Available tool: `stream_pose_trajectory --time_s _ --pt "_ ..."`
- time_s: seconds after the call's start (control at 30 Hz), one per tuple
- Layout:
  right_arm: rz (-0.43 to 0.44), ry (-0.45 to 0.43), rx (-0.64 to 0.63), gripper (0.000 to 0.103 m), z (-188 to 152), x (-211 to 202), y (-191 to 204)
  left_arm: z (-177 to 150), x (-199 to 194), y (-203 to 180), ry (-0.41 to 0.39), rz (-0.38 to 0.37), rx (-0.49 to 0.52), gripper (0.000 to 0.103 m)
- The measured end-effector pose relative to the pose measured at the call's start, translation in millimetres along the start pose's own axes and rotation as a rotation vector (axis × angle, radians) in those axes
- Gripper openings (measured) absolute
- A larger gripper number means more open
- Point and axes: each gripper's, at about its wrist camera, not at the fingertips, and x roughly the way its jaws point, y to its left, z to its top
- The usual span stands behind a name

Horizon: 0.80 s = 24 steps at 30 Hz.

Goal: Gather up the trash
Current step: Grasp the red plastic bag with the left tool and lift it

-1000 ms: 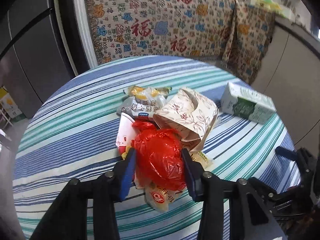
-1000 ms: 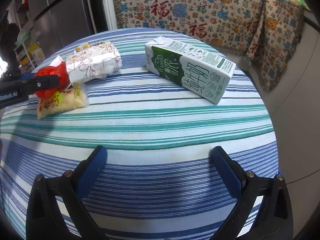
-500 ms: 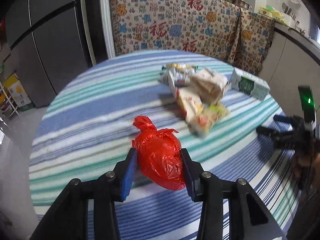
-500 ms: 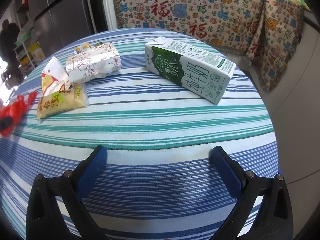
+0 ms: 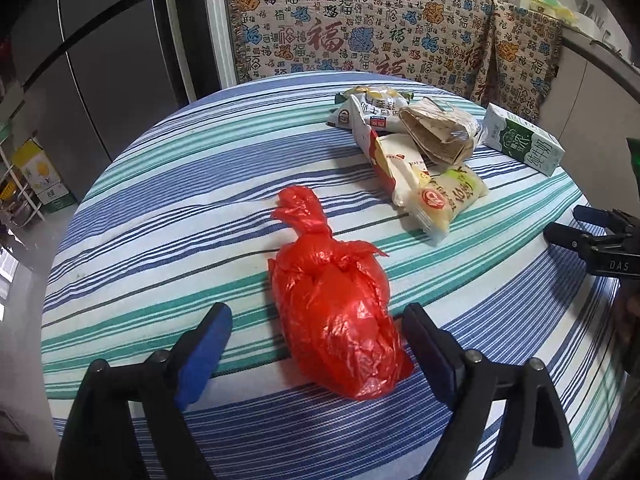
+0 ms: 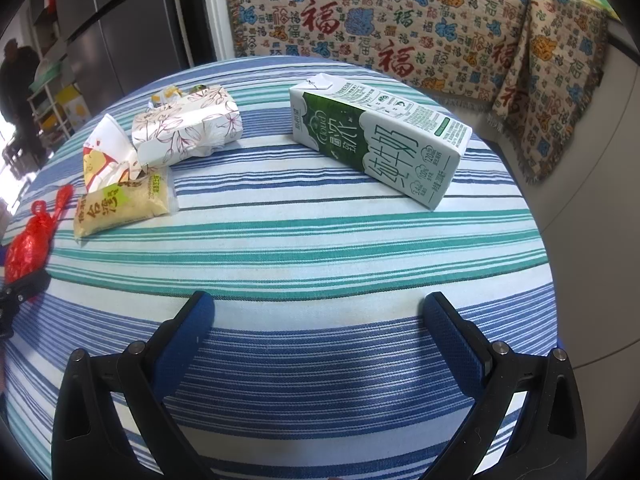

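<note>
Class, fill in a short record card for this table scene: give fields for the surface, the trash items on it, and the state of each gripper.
surface: round table under a blue, green and white striped cloth
near item: knotted red plastic bag, lying on the cloth
pile: snack wrappers and a floral paper bag
apart: green-and-white milk carton, on its side
left gripper: jaws have just been opening; bag between them, pads clear of it
right gripper: open, nothing between its jaws

Red bag (image 5: pixel 336 316) released, left claw (image 5: pixel 316 344) apart.
</note>
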Motion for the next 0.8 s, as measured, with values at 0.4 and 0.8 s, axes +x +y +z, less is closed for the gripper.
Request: stream_pose_trajectory --time_s 0.4,0.8 --pt "-0.002 0.0 -0.001 0.103 0.3 0.7 0.2 1.7 3.1 10.4 0.0 0.014 -0.01 0.096" --pt "0.156 -0.09 0.012 0.103 45.9 -8.3 107.7 -0.7 1.0 26.3 0.004 -0.009 0.011 0.097"
